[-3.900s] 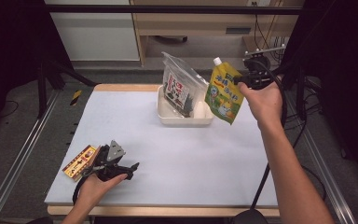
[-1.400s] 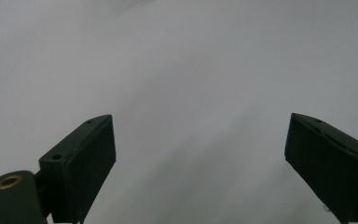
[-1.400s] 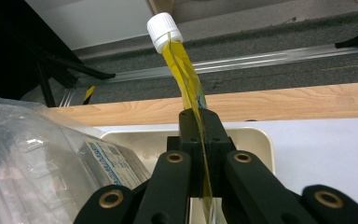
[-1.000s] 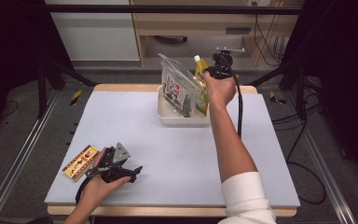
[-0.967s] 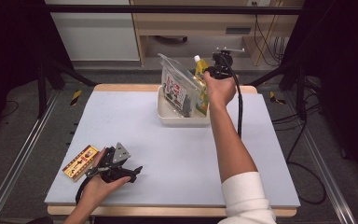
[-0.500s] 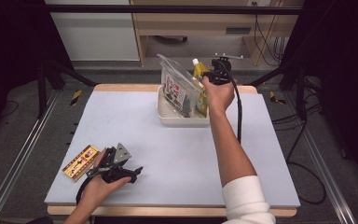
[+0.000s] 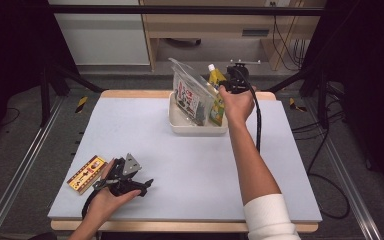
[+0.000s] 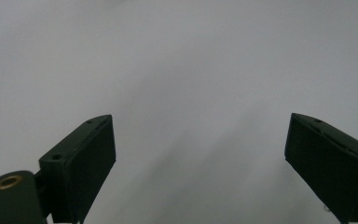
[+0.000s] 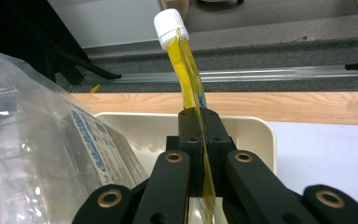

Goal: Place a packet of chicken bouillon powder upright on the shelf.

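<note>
Seen from above, a pale grey desk (image 7: 190, 165) with a wooden edge, set among dark frames and rails.

At the far middle of the desk, a cream tray (image 7: 198, 127). Inside it, on the left, a clear plastic bag (image 7: 190, 94) with a printed label, leaning and rising above the rim. Just to its right in the same tray, a yellow spouted pouch (image 7: 215, 95) with a white cap (image 9: 168, 27), standing upright.

Reaching in from the bottom right, a forearm with a white sleeve (image 7: 267, 219), the hand at the tray holding the right tongs (image 7: 228, 87). Black cable (image 7: 256, 120) trailing down beside the arm. In the right gripper view, right tongs (image 9: 200, 140) pressed together on the thin edge of the yellow spouted pouch below its cap, the cream tray (image 9: 256, 135) underneath and the clear plastic bag (image 9: 42, 144) just beside, to the left.

At the near left corner of the desk, the other hand resting with the left tongs (image 7: 139, 184) low on the surface. Just beside them, to the left, a small flat yellow and red box (image 7: 86, 173) lying on the desk. In the left gripper view, left tongs (image 8: 200, 154) spread wide apart, nothing between them, blurred grey desk (image 8: 191, 70) beyond.
</note>
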`<state>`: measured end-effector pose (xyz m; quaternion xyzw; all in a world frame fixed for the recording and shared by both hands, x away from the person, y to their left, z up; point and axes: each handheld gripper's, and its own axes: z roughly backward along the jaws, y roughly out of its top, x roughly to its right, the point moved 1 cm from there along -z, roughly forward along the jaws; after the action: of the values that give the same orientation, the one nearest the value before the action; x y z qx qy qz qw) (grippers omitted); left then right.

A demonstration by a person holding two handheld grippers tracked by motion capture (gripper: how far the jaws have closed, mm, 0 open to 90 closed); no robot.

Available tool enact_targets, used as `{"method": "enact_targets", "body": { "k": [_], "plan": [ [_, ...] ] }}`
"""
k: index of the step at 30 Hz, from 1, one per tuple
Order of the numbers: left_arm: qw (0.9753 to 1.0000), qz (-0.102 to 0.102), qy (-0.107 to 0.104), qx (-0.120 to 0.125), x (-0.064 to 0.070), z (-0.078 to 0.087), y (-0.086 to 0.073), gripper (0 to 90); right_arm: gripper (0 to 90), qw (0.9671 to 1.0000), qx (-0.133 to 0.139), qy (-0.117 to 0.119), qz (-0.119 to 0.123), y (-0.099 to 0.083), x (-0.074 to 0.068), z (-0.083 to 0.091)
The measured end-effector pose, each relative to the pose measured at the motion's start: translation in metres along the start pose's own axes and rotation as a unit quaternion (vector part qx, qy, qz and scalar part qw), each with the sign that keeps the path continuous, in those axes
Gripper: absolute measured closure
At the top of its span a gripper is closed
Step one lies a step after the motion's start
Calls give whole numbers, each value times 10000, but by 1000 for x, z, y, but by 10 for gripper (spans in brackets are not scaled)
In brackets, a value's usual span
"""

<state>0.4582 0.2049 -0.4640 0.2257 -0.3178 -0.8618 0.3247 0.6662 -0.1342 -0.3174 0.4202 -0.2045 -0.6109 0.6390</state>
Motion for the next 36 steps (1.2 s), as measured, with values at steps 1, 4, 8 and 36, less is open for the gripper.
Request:
{"method": "enact_targets", "body": {
  "k": [1, 4, 8, 36],
  "plan": [
    [10000, 0, 2, 0, 0, 0, 0, 83, 893, 10000, -19, 3, -6, -1, 0, 1],
    [10000, -24, 15, -8, 0, 0, 0, 83, 871, 10000, -63, 24, 22, -2, 2, 2],
    [10000, -19, 19, -8, 0, 0, 0, 82, 766, 10000, -54, 30, 63, -3, 3, 4],
    [9999, 46, 72, 75, -13, 9, -3, 51, 419, 9891, 790, 634, 1068, -61, 21, 100]
  ]
}}
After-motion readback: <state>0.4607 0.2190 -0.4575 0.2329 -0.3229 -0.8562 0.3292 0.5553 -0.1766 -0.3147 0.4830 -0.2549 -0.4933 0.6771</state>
